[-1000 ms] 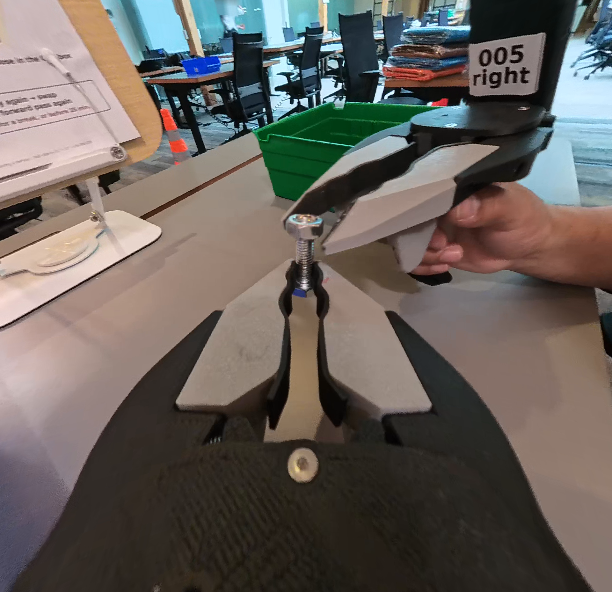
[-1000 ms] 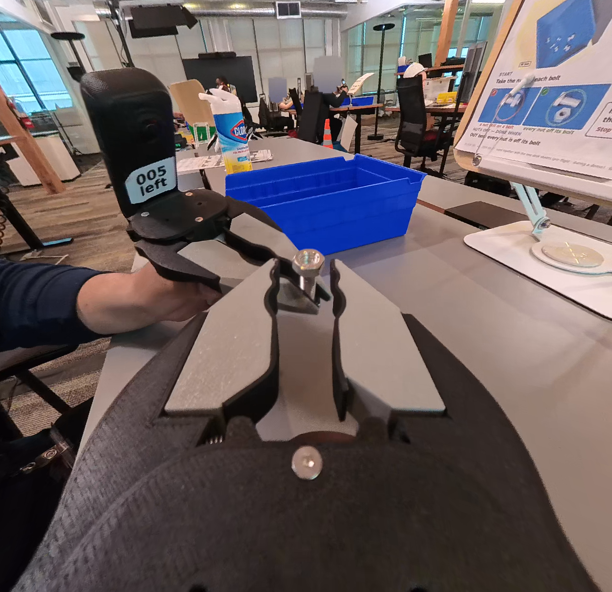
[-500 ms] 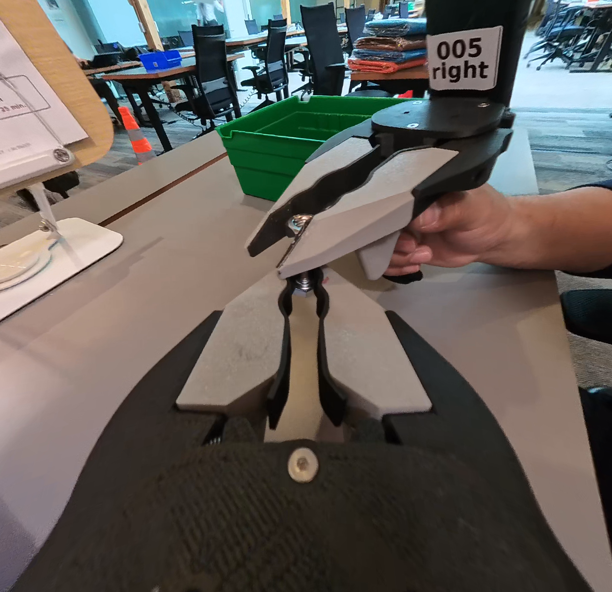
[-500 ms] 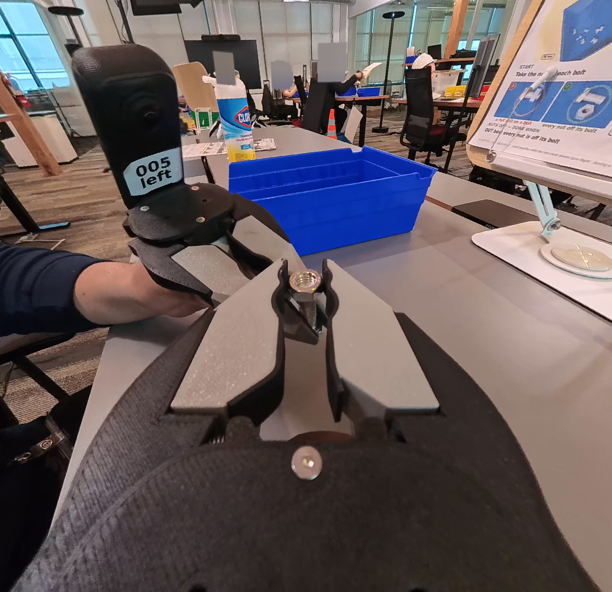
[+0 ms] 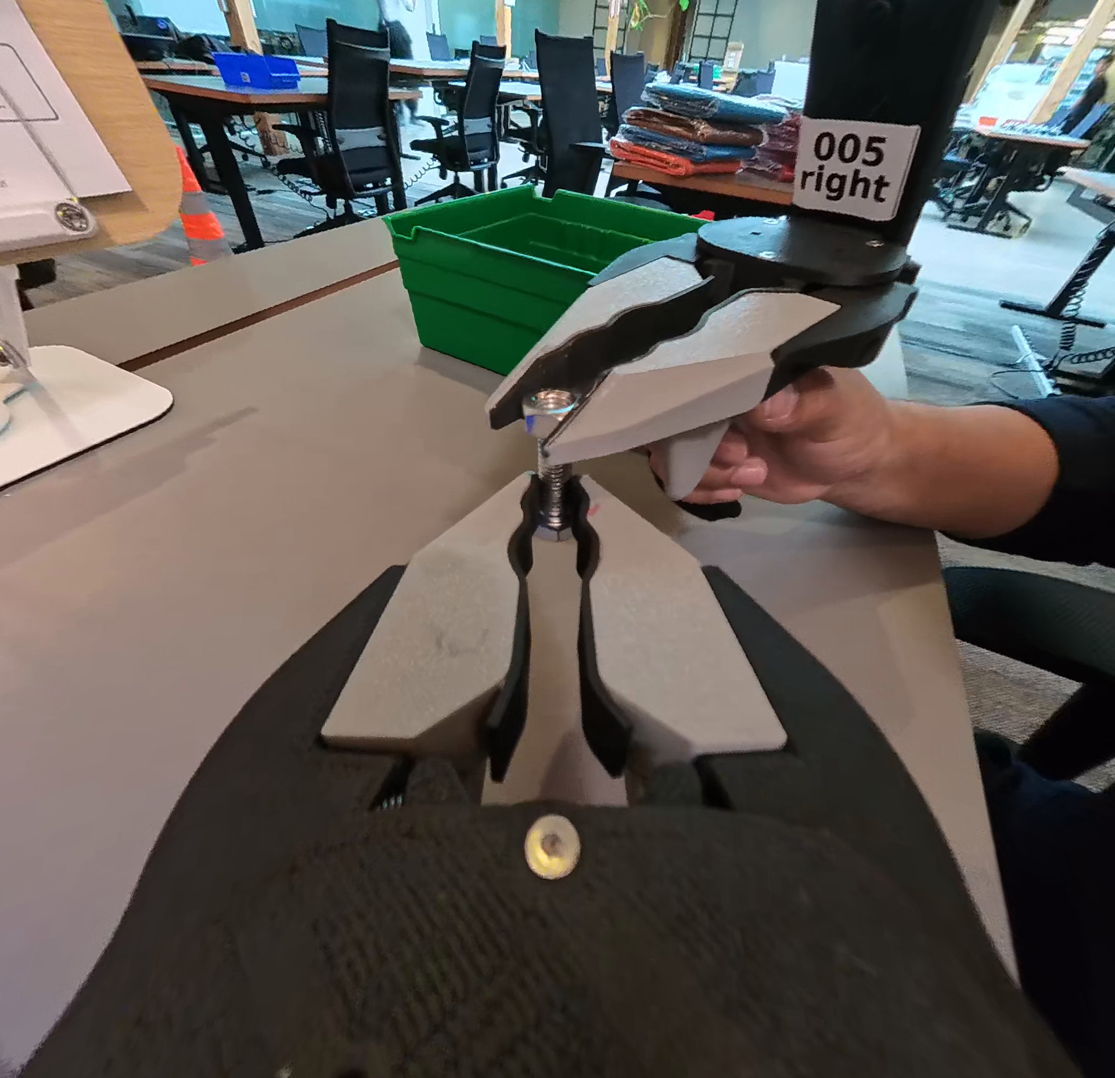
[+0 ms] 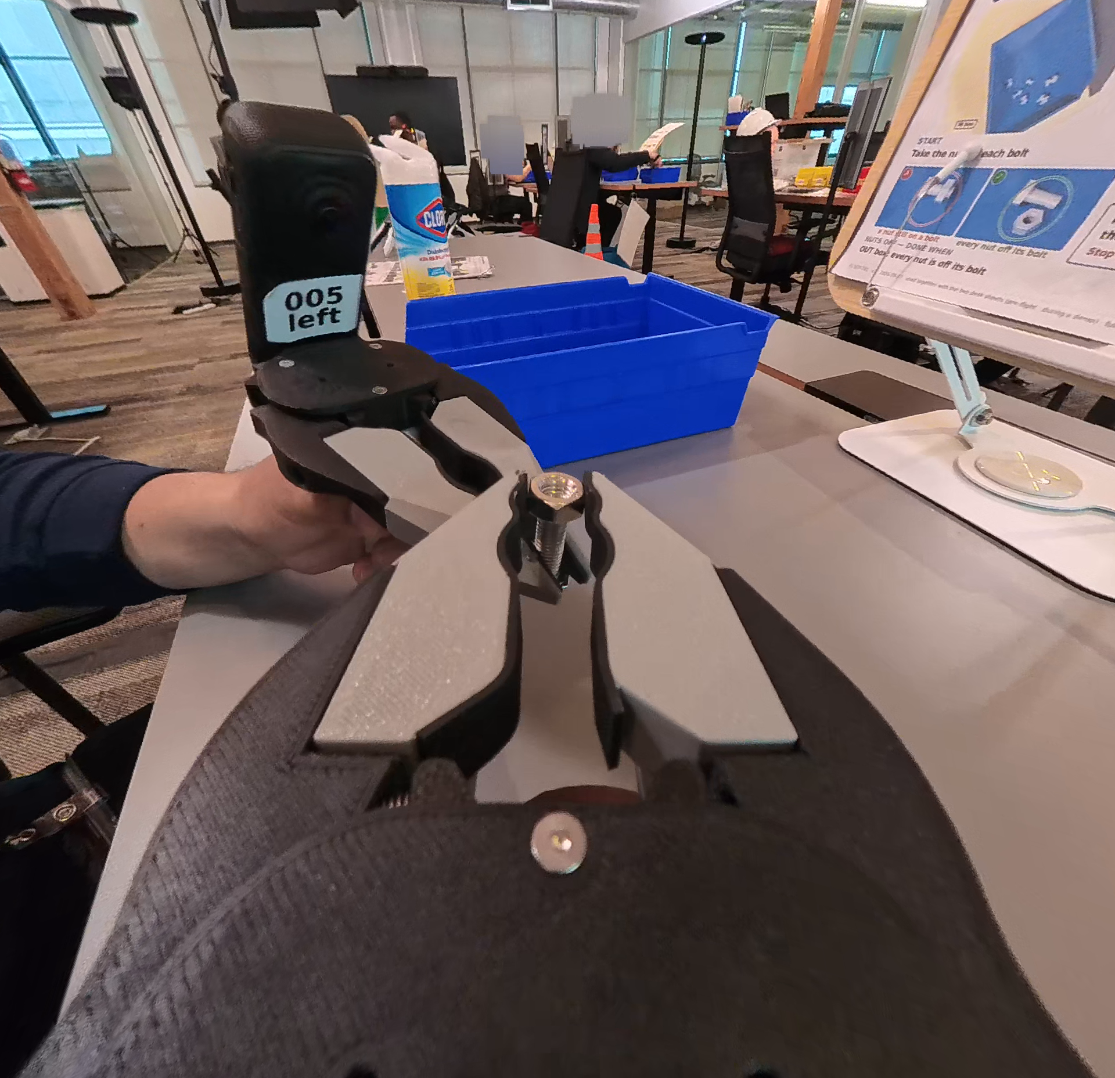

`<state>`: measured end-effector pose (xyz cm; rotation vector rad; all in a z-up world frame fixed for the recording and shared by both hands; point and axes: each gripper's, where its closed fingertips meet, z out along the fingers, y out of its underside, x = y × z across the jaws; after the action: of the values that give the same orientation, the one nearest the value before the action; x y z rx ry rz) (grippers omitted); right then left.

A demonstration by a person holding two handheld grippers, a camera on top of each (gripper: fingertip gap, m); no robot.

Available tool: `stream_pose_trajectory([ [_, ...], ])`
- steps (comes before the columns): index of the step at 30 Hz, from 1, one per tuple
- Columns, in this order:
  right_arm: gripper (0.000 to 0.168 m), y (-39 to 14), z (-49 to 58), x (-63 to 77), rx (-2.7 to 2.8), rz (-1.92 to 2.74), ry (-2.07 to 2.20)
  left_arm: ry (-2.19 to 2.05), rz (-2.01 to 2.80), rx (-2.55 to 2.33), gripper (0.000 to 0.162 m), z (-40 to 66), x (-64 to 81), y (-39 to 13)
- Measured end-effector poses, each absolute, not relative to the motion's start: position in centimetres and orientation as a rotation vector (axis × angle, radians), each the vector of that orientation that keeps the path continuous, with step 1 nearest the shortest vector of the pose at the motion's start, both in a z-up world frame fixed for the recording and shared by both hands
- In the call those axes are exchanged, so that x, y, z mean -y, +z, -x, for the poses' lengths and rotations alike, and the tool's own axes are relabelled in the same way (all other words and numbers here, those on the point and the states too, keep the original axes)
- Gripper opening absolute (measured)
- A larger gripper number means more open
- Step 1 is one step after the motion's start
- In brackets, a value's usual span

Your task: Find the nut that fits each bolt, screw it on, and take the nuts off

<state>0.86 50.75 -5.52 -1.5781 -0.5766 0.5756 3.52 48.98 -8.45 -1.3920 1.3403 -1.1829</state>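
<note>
Risen almost clear of the bolt (image 5: pixel 550 500) clamped in the left gripper (image 5: pixel 552 527), the nut (image 6: pixel 555 494) sits pinched in the right gripper (image 6: pixel 554 500), nearly off.

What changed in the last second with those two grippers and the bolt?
The right gripper came in from beside the bolt and closed on the nut at the bolt's top end. The left gripper stayed clamped on the bolt's lower end, upright above the table.
</note>
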Motion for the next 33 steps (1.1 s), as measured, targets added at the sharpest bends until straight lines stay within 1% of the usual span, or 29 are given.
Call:
stream_pose_trajectory([
  [15,0.015,-4.2,-3.5,-51.4,0.420,1.557,0.598,-1.119,1.386,-1.326,0.007,-3.4,-49.6,-8.5],
  [33,0.015,-5.0,-2.6,-51.3,0.461,1.581,0.606,-1.114,1.379,-1.332,0.007,-3.4,-49.6,-8.5],
])
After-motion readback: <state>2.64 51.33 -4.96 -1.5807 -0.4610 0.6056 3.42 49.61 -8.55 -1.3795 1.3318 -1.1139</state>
